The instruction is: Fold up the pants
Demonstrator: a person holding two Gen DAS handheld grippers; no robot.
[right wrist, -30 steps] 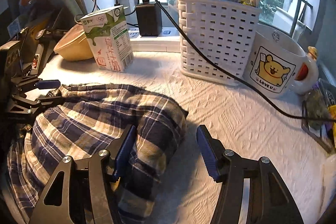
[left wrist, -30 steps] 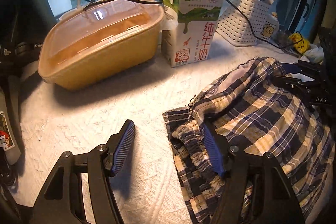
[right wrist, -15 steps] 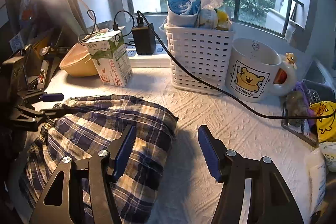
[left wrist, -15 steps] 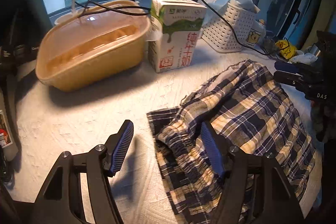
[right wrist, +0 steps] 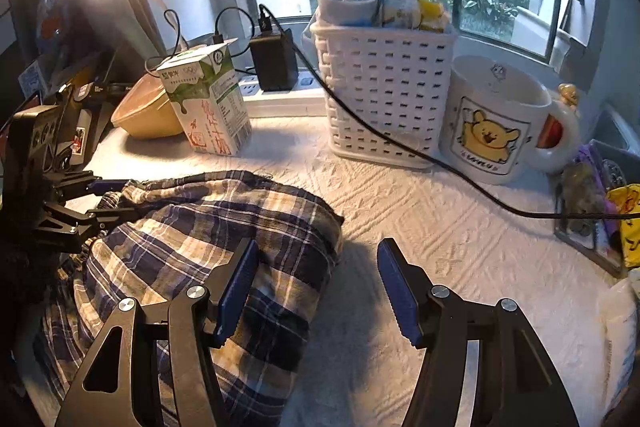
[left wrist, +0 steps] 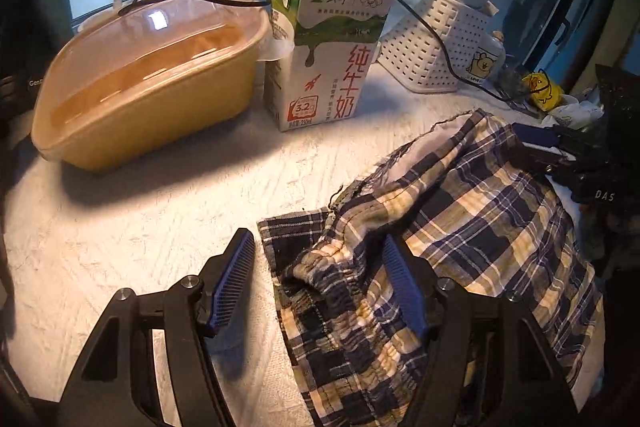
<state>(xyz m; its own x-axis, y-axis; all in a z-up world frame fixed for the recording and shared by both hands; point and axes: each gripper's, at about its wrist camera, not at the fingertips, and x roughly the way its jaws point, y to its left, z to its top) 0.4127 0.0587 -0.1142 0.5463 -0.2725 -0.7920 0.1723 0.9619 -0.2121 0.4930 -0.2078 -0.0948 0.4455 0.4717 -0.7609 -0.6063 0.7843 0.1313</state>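
We hold both grippers tilted down over the plaid pants (left wrist: 460, 227), which lie bunched on the white textured table cover (left wrist: 120, 235), in front of the milk carton (left wrist: 324, 51) and the white basket (right wrist: 384, 87). Our left gripper (left wrist: 320, 279) hangs with its jaws parted and gripping nothing: 1 blue pad hangs over bare cover, the other sits at the gathered elastic waistband, and we cannot tell whether it touches the cloth. Our right gripper (right wrist: 316, 283) is likewise released, 1 pad over the folded right edge of the pants, the other over bare cover. The fabric is a dark blue, cream and tan check, rumpled into a soft mound, with a frayed hem and pale inner side showing toward the carton. A yellow lidded container (left wrist: 144, 75) stands left of the carton.
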